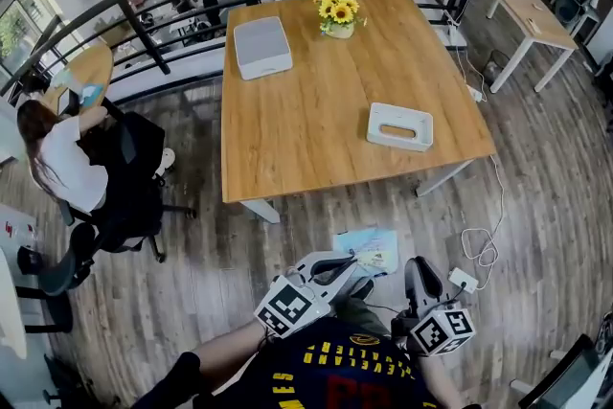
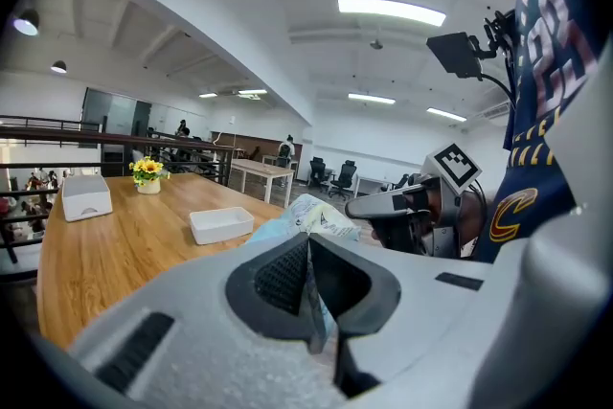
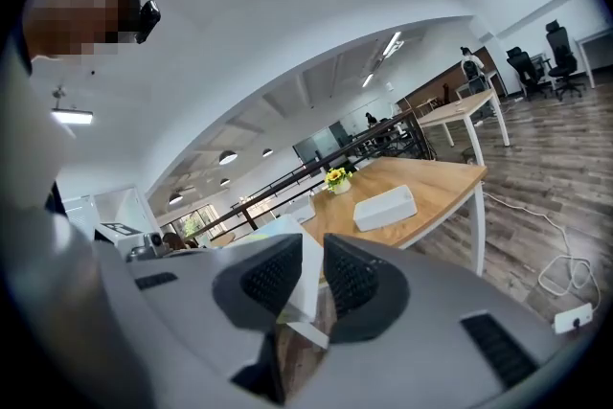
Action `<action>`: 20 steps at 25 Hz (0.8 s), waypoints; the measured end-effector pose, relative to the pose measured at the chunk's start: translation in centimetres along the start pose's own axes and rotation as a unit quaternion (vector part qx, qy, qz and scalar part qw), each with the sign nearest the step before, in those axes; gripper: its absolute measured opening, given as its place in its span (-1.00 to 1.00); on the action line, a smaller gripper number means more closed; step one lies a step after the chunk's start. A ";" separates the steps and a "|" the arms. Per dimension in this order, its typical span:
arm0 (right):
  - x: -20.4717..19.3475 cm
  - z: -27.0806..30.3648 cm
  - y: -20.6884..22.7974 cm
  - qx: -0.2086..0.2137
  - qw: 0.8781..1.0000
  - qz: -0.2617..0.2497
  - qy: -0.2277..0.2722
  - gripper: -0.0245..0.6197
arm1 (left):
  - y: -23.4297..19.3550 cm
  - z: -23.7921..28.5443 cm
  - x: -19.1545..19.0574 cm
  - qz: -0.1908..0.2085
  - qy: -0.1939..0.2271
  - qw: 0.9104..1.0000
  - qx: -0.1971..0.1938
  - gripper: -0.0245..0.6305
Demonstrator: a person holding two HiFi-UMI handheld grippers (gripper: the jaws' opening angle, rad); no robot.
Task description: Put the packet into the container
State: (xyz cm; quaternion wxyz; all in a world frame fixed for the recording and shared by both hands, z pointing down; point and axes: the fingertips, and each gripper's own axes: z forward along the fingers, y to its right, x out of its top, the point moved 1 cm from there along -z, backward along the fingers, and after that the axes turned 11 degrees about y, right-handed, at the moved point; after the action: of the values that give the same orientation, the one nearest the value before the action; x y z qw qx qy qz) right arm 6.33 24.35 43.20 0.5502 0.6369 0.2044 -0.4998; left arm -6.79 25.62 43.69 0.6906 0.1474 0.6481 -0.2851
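Far left, head view: a seated person (image 1: pixel 59 163) at a small round desk, well apart from the task area.

Left gripper (image 1: pixel 351 267), low in frame and over the wood floor: jaws fully together, clamped on the packet (image 1: pixel 369 249). The left gripper view confirms this, with the pads pinching the packet's edge (image 2: pixel 311 215) and no gap showing at the left gripper (image 2: pixel 308 275). The packet is light blue and white, crumpled, and held in the air in front of the person. It is not over the worktop (image 1: pixel 316 124) and is well apart from the container (image 1: pixel 399 125).

Right gripper (image 1: pixel 419 264), just right of the packet: jaws (image 3: pixel 311 278) at a narrow gap with a white edge of the packet (image 3: pixel 305 265) filling it, so it looks pinched from this side too.

Things on the worktop, left to right:
- White box (image 1: pixel 261 47) at the far left, closed top, contents not visible.
- Pot of yellow flowers (image 1: pixel 338 16) at the far edge.
- Container at the near right: a white open tray, nothing in it that I can see. It also shows in both gripper views (image 2: pixel 221 224) (image 3: pixel 385 207).

Floor, right side: a white power strip (image 1: pixel 463 279) with its cable.

Writing:
- Packet: print too small to read.
- Person's dark shirt (image 1: pixel 354 369): yellow lettering, only partly legible.
- Each gripper's cube: black-and-white square markers.
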 end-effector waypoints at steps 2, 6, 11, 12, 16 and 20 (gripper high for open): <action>1.2 1.1 1.6 0.008 1.000 0.003 0.002 -0.69 | -0.4 2.0 0.7 0.008 0.001 1.000 0.007 -0.91; 3.2 2.5 4.4 0.028 1.000 0.008 0.006 -0.69 | -0.6 5.7 1.9 0.015 0.007 1.000 0.026 -0.91; 5.1 3.9 6.8 0.052 0.999 0.016 0.001 -0.69 | -0.7 8.6 2.5 0.022 0.004 0.998 0.050 -0.91; 5.2 4.0 7.3 0.055 0.998 0.018 -0.002 -0.69 | -0.7 9.1 2.4 0.022 0.001 0.998 0.053 -0.91; 5.2 4.9 8.7 0.062 0.998 0.029 -0.008 -0.69 | -1.0 10.6 2.3 0.020 -0.007 0.998 0.058 -0.91; 5.3 6.5 9.0 0.061 0.997 0.032 -0.016 -0.69 | -2.7 11.3 2.7 0.018 -0.012 0.998 0.061 -0.91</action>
State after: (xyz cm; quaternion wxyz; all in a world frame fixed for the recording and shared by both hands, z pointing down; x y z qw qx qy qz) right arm 13.19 14.15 43.79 0.5292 0.6676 0.1436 -0.5036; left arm 0.81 16.45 42.86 0.6933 0.1967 0.6184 -0.3134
